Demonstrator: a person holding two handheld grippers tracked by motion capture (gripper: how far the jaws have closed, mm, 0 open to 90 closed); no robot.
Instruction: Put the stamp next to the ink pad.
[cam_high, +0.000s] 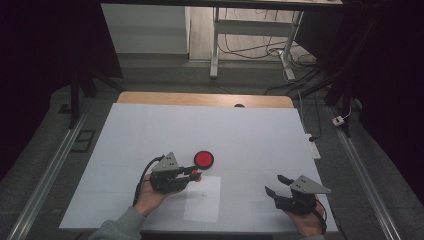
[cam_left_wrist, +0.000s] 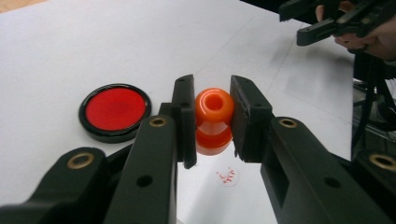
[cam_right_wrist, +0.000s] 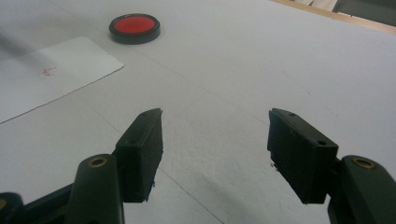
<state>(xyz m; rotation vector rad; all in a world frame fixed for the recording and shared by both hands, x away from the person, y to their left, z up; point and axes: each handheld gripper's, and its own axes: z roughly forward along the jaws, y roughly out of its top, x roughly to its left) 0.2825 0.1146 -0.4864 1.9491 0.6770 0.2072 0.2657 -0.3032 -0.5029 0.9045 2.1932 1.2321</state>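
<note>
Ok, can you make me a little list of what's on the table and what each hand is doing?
left gripper: shut on the orange stamp, held above the paper
right gripper: open, nothing between its fingers
red ink pad: lies flat on the table, lid off
paper: white sheet with a small red mark

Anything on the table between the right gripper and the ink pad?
Nothing; bare table between the right gripper and ink pad, seen in right gripper view.
</note>
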